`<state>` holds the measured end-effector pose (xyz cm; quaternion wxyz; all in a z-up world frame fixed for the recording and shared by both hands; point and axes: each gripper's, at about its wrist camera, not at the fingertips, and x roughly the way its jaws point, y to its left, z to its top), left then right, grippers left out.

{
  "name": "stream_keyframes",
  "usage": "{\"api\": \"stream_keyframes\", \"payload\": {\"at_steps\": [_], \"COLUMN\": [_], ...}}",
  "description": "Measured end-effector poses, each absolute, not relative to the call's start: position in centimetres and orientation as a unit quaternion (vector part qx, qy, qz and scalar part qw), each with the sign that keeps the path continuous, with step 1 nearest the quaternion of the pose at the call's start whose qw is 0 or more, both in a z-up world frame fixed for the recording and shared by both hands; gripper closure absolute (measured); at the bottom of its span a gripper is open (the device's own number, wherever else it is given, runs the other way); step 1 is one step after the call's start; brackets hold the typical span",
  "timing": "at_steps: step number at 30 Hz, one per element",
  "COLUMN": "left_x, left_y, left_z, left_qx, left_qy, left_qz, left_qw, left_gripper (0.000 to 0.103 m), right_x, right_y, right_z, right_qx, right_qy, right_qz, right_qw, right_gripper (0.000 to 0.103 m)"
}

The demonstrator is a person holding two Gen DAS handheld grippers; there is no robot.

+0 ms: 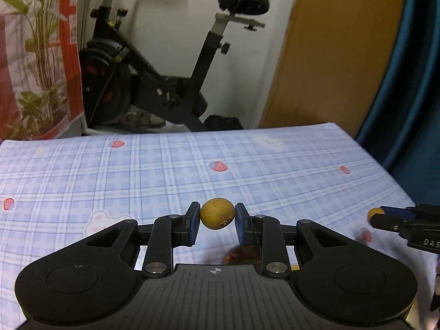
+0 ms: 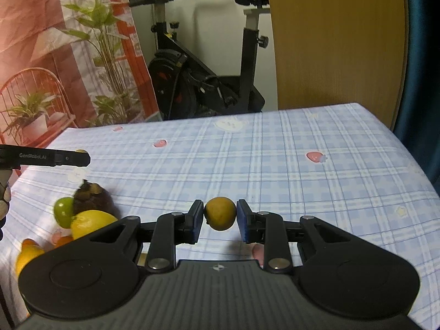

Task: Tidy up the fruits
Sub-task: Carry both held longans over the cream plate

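My left gripper (image 1: 217, 214) is shut on a small round tan-brown fruit (image 1: 217, 214) and holds it above the blue checked tablecloth (image 1: 165, 170). My right gripper (image 2: 220, 214) is shut on a similar small yellow-brown fruit (image 2: 220, 213), also above the cloth. In the right wrist view a pile of fruit lies at the lower left: a green fruit (image 2: 63, 211), a dark mangosteen (image 2: 92, 199), a lemon (image 2: 92, 223), a second yellow fruit (image 2: 27, 257) and an orange one (image 2: 63, 240). The left gripper shows there as a black bar (image 2: 55, 158). The right gripper shows at the right edge of the left wrist view (image 1: 398, 220).
The table's far edge (image 1: 192, 134) faces an exercise bike (image 1: 154, 82). A wooden panel (image 2: 335, 41) and a blue curtain (image 1: 412, 68) stand at the right. A printed plant backdrop (image 2: 55, 55) hangs at the left.
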<state>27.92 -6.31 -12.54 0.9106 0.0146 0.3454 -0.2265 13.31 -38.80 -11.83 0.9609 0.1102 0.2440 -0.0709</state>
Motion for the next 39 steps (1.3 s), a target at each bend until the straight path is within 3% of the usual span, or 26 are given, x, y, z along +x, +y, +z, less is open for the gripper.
{"api": "stream_keyframes", "payload": {"at_steps": [11, 39], "left_x": [21.5, 15.7], "left_y": [-7.5, -12.8], "left_z": [-10.4, -14.5], "left_qx": [0.025, 0.078], "left_qy": [0.309, 0.326], "left_qz": [-0.265, -0.364], "left_qw": [0.913, 0.869], "left_gripper": [0.074, 0.074], "right_x": [9.4, 5.6], "right_y": [-36.4, -34.4], "right_z": [-10.8, -14.7], "right_qx": [0.107, 0.113], "right_qy": [0.22, 0.234], "right_qz": [-0.06, -0.05], "right_qw": [0.968, 0.964], "right_gripper": [0.075, 0.075]}}
